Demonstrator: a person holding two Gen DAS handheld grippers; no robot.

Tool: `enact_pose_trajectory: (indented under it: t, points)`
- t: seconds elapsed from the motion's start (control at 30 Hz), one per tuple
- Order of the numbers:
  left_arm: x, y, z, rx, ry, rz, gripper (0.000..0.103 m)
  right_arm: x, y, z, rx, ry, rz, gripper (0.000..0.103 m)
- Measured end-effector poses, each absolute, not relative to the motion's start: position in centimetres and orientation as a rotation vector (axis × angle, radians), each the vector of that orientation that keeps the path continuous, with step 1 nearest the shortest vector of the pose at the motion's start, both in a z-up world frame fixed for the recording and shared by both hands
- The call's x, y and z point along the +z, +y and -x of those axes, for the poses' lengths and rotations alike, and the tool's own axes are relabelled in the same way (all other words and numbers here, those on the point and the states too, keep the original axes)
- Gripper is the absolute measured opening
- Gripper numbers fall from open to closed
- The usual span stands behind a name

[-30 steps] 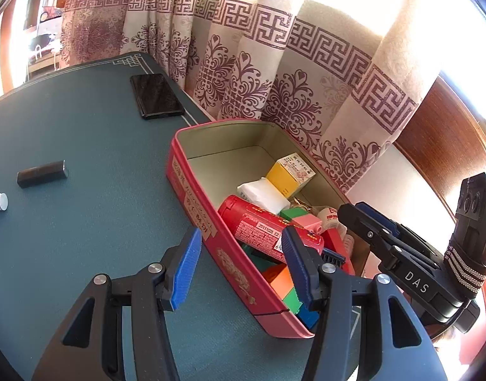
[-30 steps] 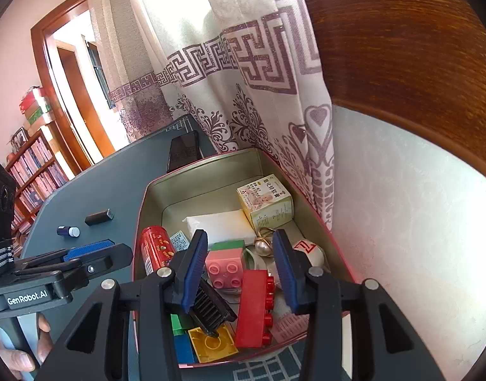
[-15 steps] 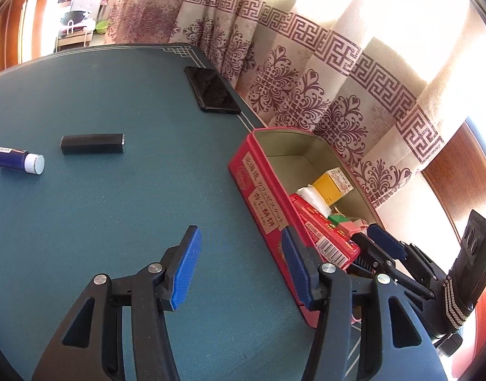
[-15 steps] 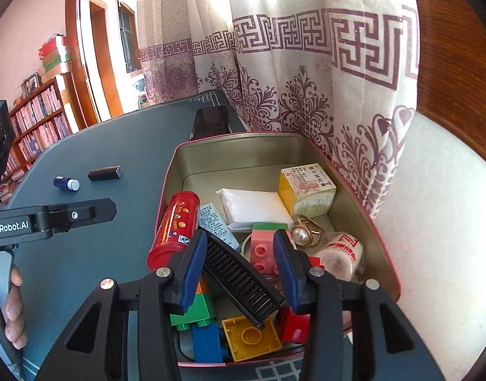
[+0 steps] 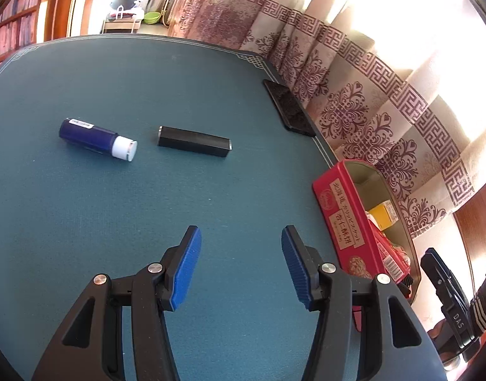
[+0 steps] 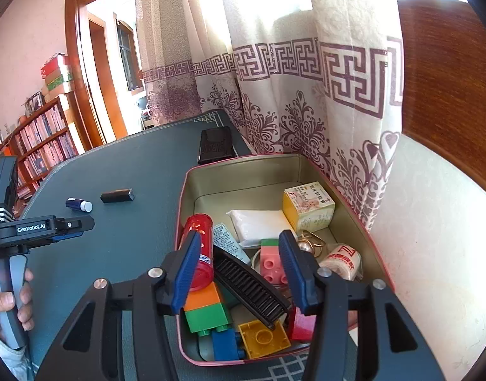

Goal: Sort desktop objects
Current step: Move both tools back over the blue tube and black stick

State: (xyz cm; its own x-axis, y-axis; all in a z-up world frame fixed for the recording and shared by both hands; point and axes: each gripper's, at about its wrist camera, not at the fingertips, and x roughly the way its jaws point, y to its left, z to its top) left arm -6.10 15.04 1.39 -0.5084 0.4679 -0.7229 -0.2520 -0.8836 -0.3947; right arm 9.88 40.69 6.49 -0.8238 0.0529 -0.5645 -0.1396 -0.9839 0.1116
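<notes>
Left tongs (image 5: 239,263) hang spread apart, holding nothing, over the teal bench (image 5: 122,209). At their 11 o'clock lies a blue bottle (image 5: 97,138); at 12, just beside it, a black bar (image 5: 194,141). Right tongs (image 6: 236,265), also apart and empty, hover above the red tin (image 6: 243,171) with its black comb (image 6: 249,289).

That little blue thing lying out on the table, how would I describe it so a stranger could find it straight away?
Start at the red tin by the curtain and look out across the green tabletop. Two small things lie end to end, apart: a black bar and the blue tube. Only the tube is round, with a white cap.
</notes>
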Motion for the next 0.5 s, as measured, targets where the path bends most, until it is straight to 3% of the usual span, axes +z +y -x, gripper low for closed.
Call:
enact_pose_trajectory:
  t: [0.03, 0.23, 0.5]
  points:
    - [1.3, 14.5, 6.2, 2.401, -0.343, 1.257, 0.056, 6.7, 40.3, -10.0, 2.91, 0.216, 0.875, 0.072]
    - [0.9, 11.7, 7.0, 2.44, -0.396, 1.292, 0.056, 7.7, 37.3, -9.4, 2.986, 0.163, 0.874, 0.079]
    - [0.7, 9.4, 8.7, 2.462, -0.457, 1.335, 0.056, 8.0, 33.5, -6.8, 3.076, 0.202, 0.966, 0.082]
